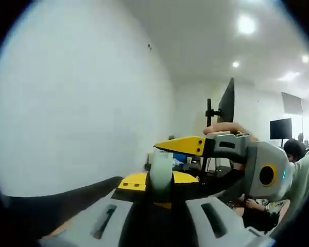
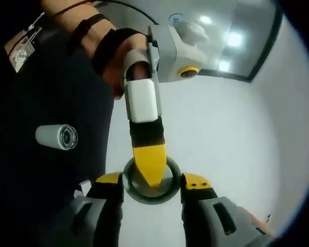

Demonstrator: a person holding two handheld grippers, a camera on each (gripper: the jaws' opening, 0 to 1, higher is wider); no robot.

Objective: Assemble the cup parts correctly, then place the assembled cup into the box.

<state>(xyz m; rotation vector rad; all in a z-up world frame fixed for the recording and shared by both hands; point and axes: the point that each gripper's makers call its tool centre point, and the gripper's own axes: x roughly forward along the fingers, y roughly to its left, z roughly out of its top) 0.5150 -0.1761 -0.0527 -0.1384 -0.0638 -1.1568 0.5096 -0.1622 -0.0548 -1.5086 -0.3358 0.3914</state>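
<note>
Item: pale green cup part (image 1: 161, 170), low centre of the left gripper view; my left claw (image 1: 155, 186) is clamping it. Item: dark round ring part (image 2: 151, 180), low centre of the right gripper view; my right claw (image 2: 152, 186) is gripping its sides, the left claw's yellow tip lying across it.

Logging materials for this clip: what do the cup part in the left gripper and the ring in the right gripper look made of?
Cup part: pale green and translucent, so probably plastic or frosted glass; blur leaves it open. Ring: dark grey with a dull sheen on its rim, likely plastic or rubber. The left gripper reaches into it.
</note>
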